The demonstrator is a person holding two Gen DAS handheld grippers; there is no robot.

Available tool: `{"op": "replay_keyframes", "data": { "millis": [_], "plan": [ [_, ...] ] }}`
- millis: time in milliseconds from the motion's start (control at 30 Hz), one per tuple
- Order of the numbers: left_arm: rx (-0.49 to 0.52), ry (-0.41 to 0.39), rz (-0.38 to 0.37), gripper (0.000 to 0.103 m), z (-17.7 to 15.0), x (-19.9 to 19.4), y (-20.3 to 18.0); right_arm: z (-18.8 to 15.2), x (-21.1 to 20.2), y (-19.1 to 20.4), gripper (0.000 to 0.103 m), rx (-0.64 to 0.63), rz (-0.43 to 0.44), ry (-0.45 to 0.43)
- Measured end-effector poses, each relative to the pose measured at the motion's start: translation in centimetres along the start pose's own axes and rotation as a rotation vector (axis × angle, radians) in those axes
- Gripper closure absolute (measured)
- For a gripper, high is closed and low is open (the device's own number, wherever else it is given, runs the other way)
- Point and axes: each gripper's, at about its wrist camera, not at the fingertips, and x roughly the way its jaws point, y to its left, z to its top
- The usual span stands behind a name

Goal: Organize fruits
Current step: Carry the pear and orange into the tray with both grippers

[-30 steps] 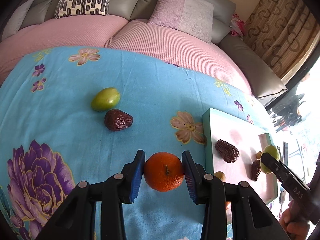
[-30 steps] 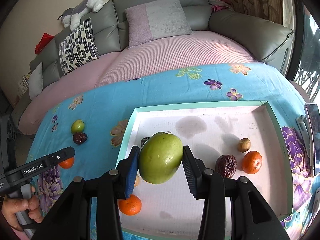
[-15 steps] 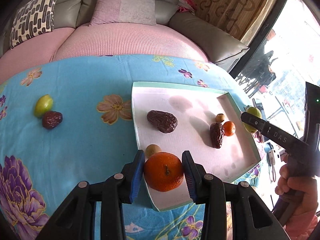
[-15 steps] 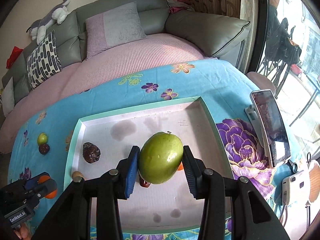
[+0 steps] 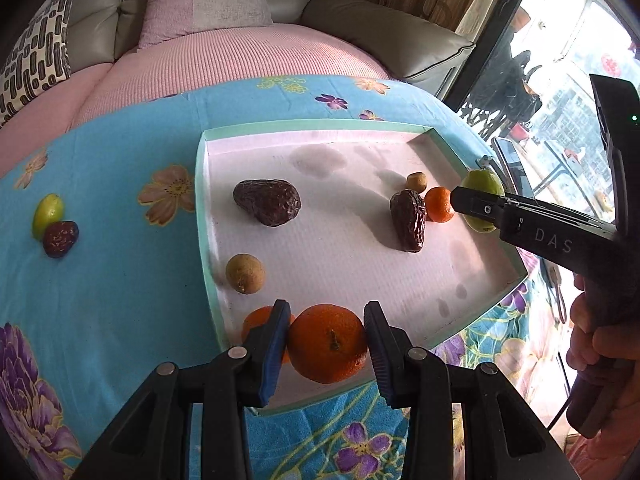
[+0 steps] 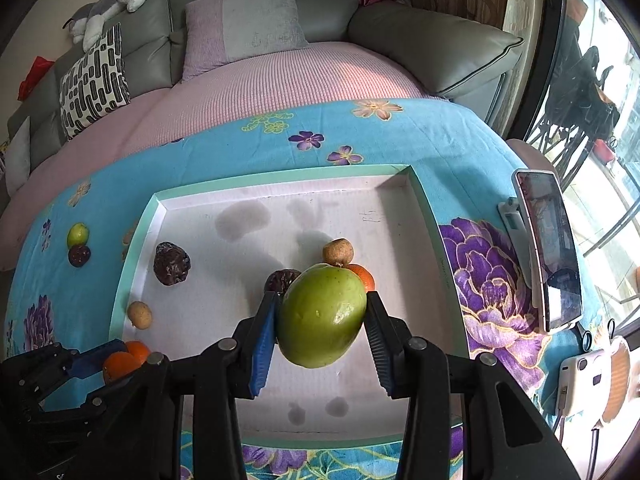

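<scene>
Bright daylight from the window (image 5: 576, 92) at right, overexposed to near white there. Soft, faint shadows on the tray floor (image 6: 280, 248), cast leftward from the fruit. Small glare spot on the green fruit (image 6: 322, 314). Strong fisheye bending of straight edges, with black vignette at all corners. Focus sharp at centre; slight softness toward the rim in both views.

An orange (image 5: 327, 343) sat pinched over the tray's (image 5: 320, 126) near edge. A big green fruit (image 6: 322, 315) hung above the tray's middle. Two wrinkly dates (image 5: 267, 202) lay inside.
</scene>
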Motion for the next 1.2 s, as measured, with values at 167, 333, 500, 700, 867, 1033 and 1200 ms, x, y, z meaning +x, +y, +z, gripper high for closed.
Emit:
{"op": "replay_keyframes", "data": {
  "millis": [167,333,500,700,867,1033,1200],
  "plan": [
    [0.017,0.006,0.013,0.062,-0.2,0.5,-0.5,-0.3,1.0,0.0,0.058,-0.012,0.012,0.039],
    [0.025,0.010,0.017,0.062,-0.3,0.6,-0.9,-0.5,1.8,-0.2,0.058,-0.013,-0.001,0.069],
    [0.048,0.028,0.008,0.062,-0.5,1.2,-1.7,-0.6,2.1,-0.1,0.058,-0.017,-0.001,0.082],
    [0.045,0.048,0.020,0.062,-0.7,1.9,-1.6,-0.6,2.8,-0.1,0.058,-0.022,-0.004,0.102],
    [0.046,0.060,0.027,0.062,-0.8,2.3,-1.5,-0.8,3.3,0.0,0.058,-0.026,-0.009,0.119],
    [0.051,0.060,0.031,0.062,-0.8,2.3,-1.5,-0.8,3.6,0.1,0.058,-0.032,-0.011,0.127],
    [0.063,0.063,0.041,0.062,-0.9,2.4,-1.7,-0.9,3.9,0.1,0.058,-0.036,-0.017,0.138]
  ]
}}
